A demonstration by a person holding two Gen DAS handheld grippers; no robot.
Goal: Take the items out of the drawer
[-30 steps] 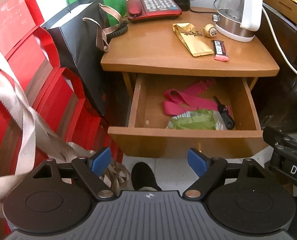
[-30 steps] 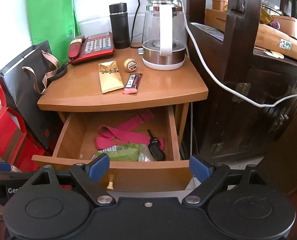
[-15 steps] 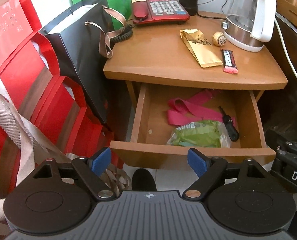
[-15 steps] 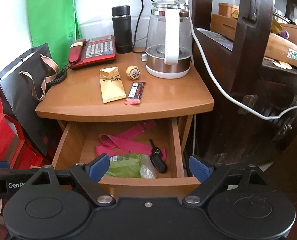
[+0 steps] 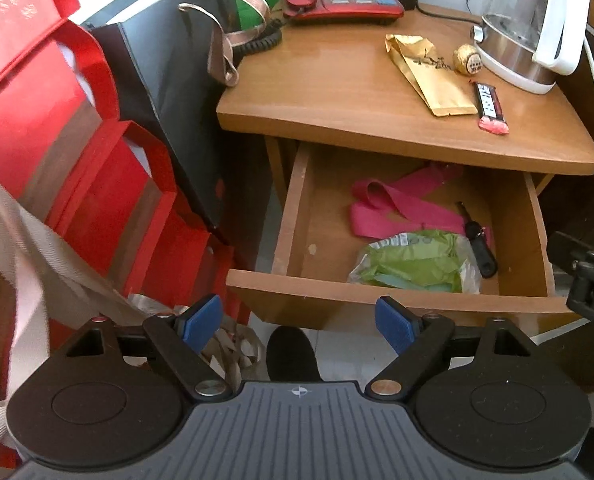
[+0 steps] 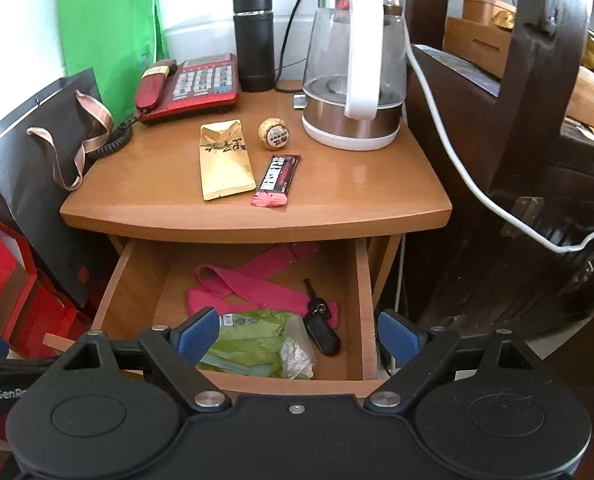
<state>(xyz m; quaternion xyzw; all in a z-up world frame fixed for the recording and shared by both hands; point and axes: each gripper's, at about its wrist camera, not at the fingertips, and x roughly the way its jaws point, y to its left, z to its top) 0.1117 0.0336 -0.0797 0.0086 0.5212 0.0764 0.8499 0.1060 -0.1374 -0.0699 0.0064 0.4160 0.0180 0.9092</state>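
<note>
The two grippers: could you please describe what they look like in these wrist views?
Both are black, each with two round discs and angled linkage arms that end in blue ribbed pads. The left gripper has a grey ribbed body bearing a small cross mark. The right gripper has a plain black body with a centre screw.

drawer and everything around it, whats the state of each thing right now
drawer: pulled open
pink strap: loose in the drawer, folded over itself
green packet: crumpled, at the drawer front, on the strap
car key: lying flat, right of the packet
kettle: upright, lid on, looks empty
phone: handset on cradle
flask: upright, capped
left gripper: open, empty
right gripper: open, empty
</note>
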